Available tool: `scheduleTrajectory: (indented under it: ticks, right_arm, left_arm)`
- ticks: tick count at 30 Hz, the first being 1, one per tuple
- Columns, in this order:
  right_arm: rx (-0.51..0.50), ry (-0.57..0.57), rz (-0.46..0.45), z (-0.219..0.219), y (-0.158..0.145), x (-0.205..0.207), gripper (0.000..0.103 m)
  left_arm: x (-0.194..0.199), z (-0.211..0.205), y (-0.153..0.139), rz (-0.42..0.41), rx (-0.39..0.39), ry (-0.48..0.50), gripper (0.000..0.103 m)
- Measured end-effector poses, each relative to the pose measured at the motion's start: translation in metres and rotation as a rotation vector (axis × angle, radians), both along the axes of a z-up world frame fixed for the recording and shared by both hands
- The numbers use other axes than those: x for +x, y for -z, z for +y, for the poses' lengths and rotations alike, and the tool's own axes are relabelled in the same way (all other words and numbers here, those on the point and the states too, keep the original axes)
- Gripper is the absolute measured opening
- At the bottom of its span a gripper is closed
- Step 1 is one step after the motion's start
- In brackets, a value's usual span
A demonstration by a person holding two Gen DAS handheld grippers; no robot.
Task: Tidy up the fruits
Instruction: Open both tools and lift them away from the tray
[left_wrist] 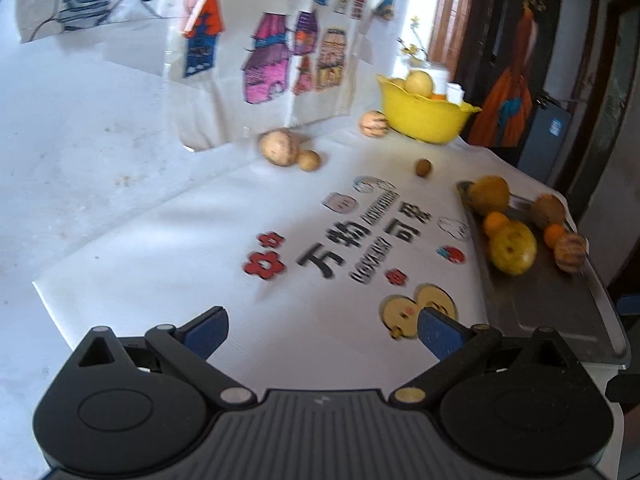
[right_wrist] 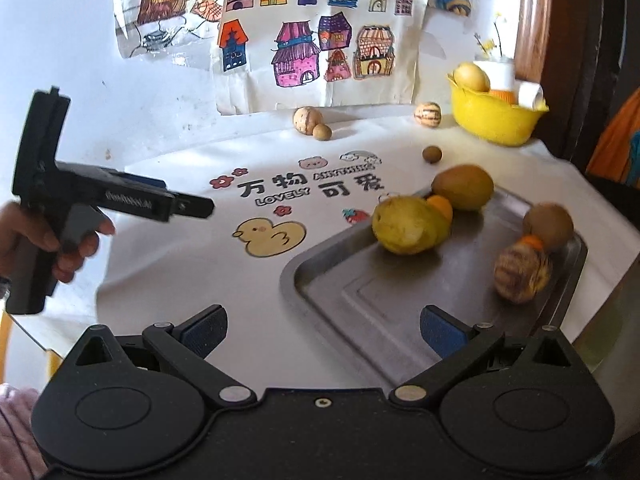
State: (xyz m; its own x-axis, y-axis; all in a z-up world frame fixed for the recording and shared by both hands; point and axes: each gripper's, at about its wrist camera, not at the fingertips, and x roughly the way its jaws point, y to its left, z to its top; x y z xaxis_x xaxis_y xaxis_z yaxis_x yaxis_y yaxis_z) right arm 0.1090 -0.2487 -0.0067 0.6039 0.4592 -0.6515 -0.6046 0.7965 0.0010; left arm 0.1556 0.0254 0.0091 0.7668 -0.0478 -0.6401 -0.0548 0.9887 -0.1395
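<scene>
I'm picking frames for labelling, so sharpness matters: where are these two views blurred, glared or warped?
Left wrist: the cloth print and tray fruit are motion-smeared, and the wall bends at the edges. Right wrist: the print is sharper, the striped fruit smeared; window glare washes out the bowl corner.

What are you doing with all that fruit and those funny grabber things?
A person holds a grabber in each hand and is sorting fruit. Both the left gripper and the right gripper are open and empty just now. Several fruits already lie on the metal tray, and some sit in the yellow bowl. A few more fruits wait loose on the white cloth.
</scene>
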Motion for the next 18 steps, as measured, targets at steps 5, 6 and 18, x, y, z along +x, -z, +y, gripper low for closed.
scheduleTrajectory:
  ticks: [5,6,18]
  right_arm:
    - [-0.005,-0.012,-0.001,0.008,-0.003,0.014,0.102]
    - [-0.007,-0.016,-0.006,0.010,-0.004,0.016,0.102]
    - [-0.031,-0.081,-0.041,0.034,-0.012,0.037,0.102]
  left_arm:
    - [0.009,0.014,-0.003,-0.008,-0.010,-0.034,0.103]
    - [0.011,0.017,-0.004,-0.009,-0.010,-0.038,0.103]
    - [0.034,0.032,-0.006,-0.023,-0.011,-0.057,0.103]
